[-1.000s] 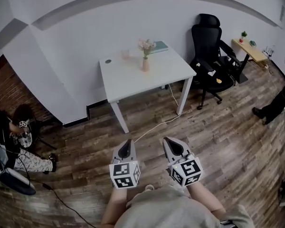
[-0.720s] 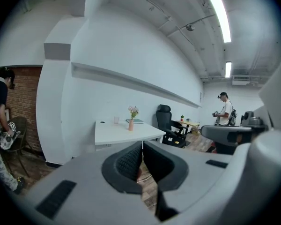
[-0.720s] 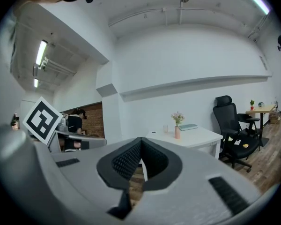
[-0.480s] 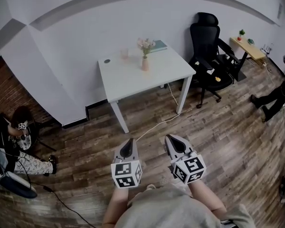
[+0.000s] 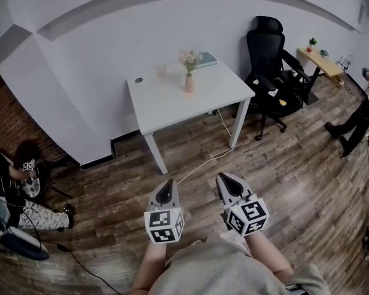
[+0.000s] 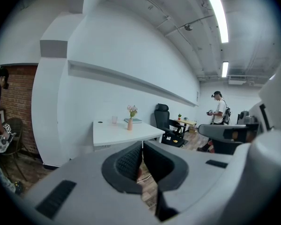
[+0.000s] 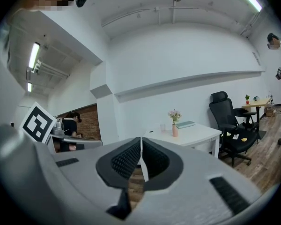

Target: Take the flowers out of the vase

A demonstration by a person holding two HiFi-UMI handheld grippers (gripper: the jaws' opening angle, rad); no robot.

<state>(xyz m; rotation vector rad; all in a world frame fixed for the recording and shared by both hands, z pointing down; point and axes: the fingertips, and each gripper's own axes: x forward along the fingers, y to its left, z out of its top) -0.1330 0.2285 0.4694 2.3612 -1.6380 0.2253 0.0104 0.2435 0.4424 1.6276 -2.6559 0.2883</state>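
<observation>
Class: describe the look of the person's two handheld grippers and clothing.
The left gripper and right gripper are pale grey tapered shells with black ribbed pads, each carrying a white cube of black square markers. The person wears a light grey top. The right jaws are opening, nothing between them.

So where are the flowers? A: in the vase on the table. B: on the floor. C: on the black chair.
A: the flowers stand in the vase on the table.
</observation>
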